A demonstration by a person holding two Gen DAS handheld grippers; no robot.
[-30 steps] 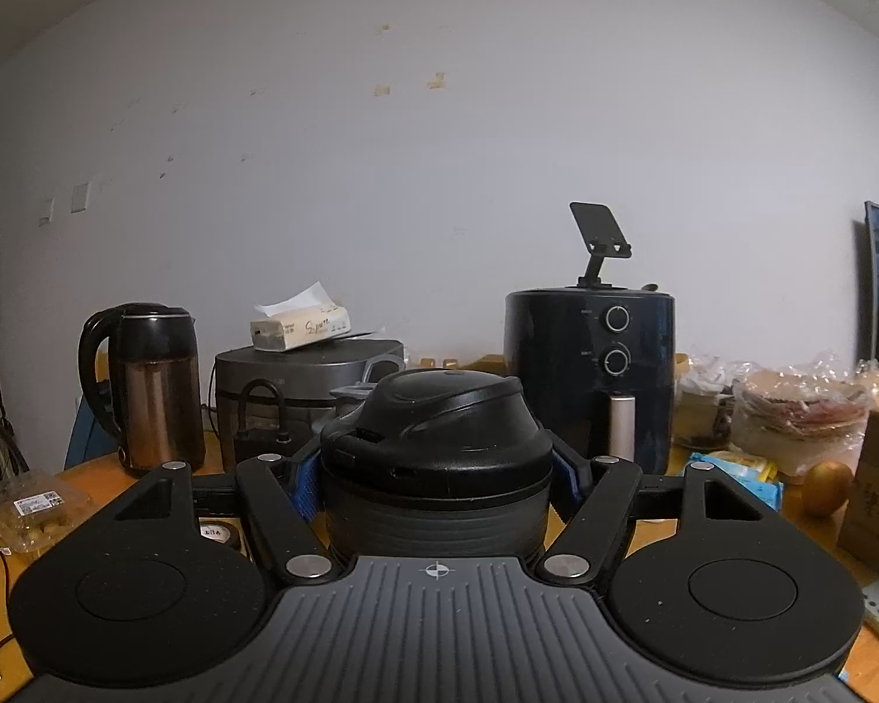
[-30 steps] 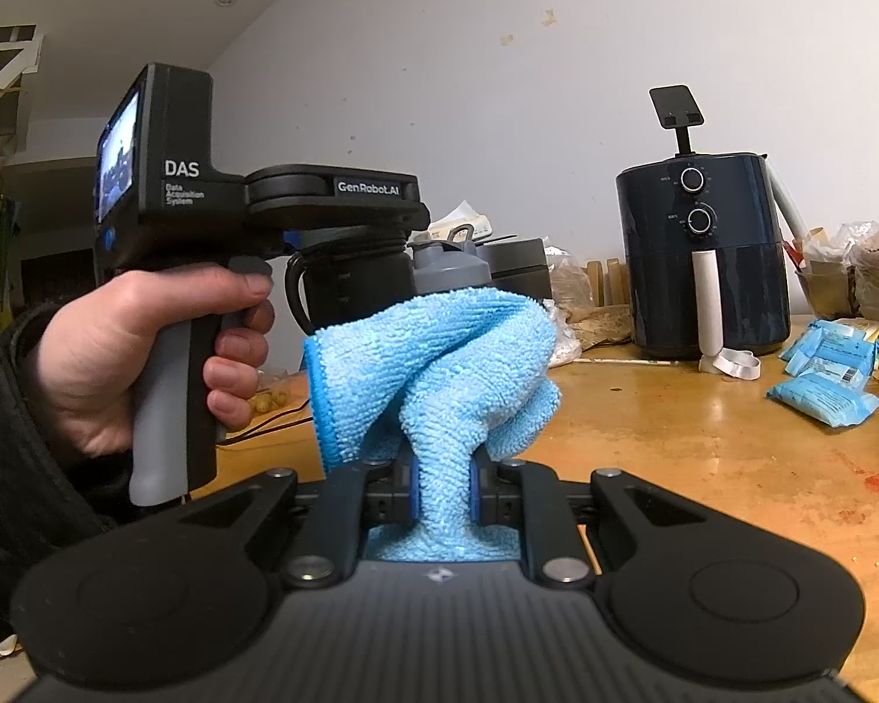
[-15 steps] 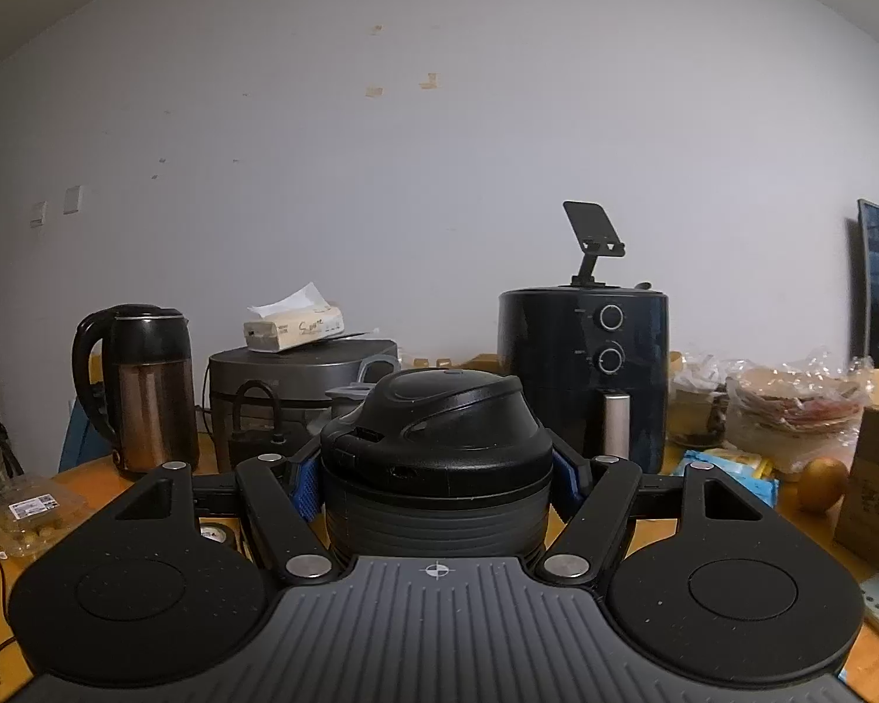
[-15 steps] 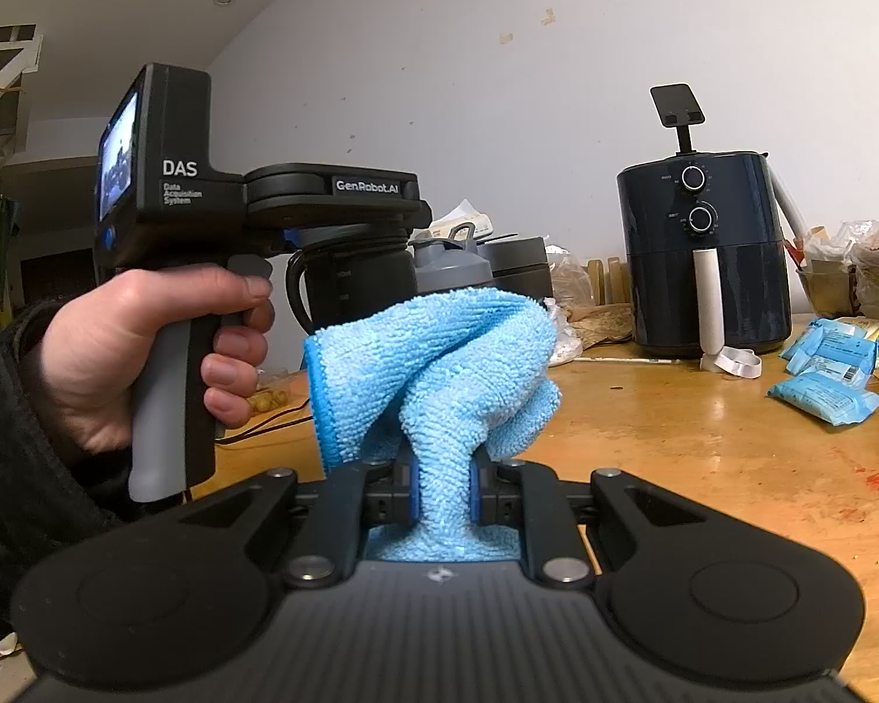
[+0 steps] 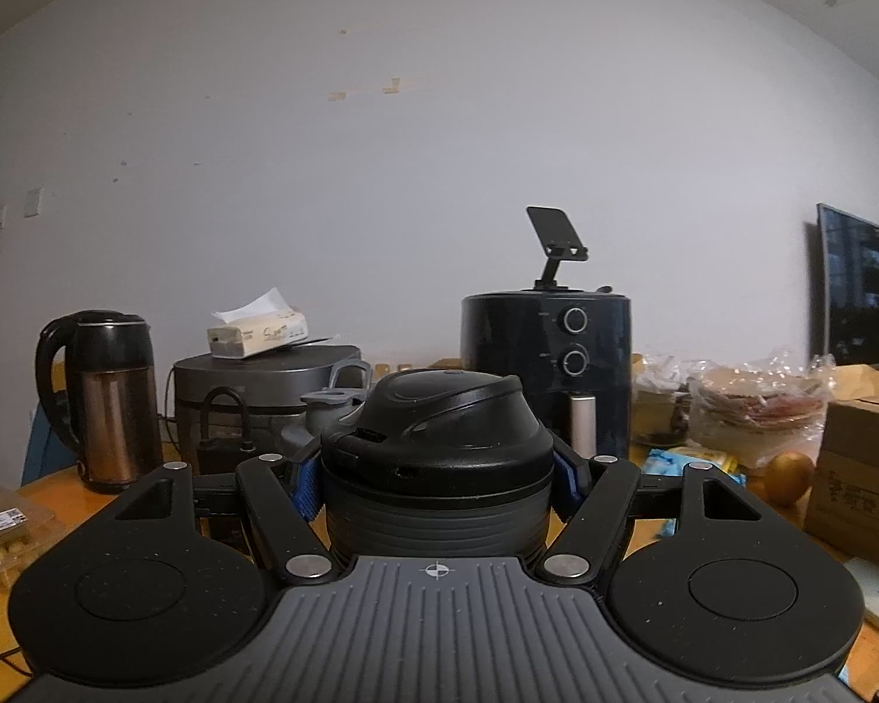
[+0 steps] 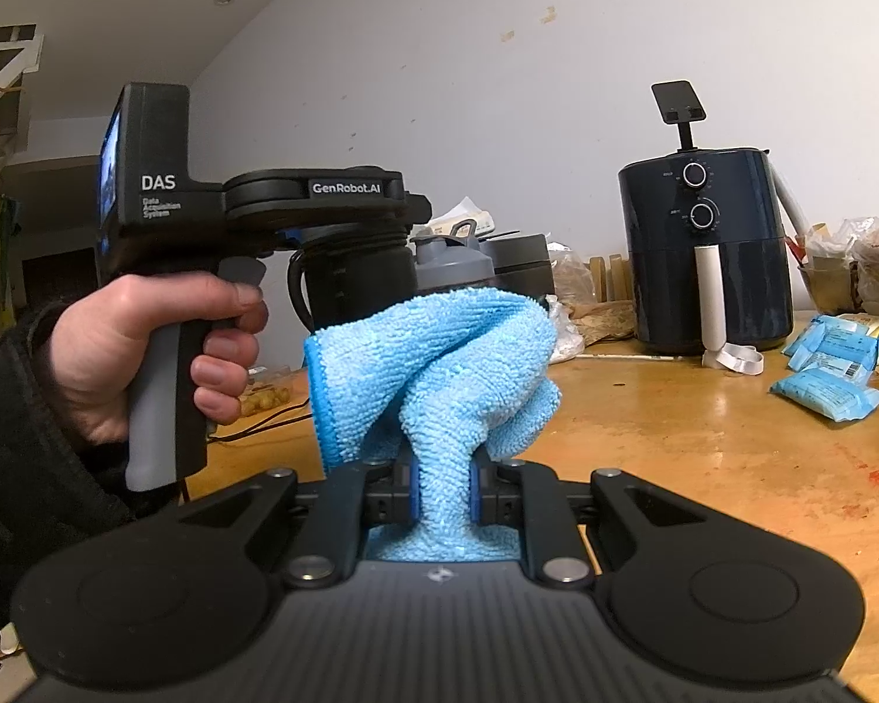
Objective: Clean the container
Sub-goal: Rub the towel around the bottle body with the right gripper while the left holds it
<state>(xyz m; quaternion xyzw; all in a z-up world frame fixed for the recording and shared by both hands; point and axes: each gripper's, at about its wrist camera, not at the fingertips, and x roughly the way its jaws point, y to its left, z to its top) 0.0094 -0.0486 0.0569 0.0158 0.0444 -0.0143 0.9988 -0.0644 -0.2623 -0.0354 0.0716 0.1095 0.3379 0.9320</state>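
Observation:
My left gripper [image 5: 436, 483] is shut on a black container with a domed lid [image 5: 436, 457] and holds it upright above the table. In the right wrist view the same container [image 6: 357, 281] hangs under the left gripper body [image 6: 316, 199], its lower part hidden by the cloth. My right gripper [image 6: 444, 495] is shut on a bunched blue microfibre cloth [image 6: 439, 363], which sits just in front of and below the container. I cannot tell whether cloth and container touch.
On the wooden table [image 6: 703, 439] stand a dark air fryer [image 6: 703, 246], a grey shaker bottle [image 6: 454, 263], a rice cooker [image 5: 258, 392], a kettle [image 5: 108, 398], blue packets [image 6: 832, 363], bagged food [image 5: 756, 404] and a cardboard box [image 5: 861, 463].
The left gripper with the container has shifted slightly; the background appliances drifted left in its view. The right gripper and cloth have barely moved.

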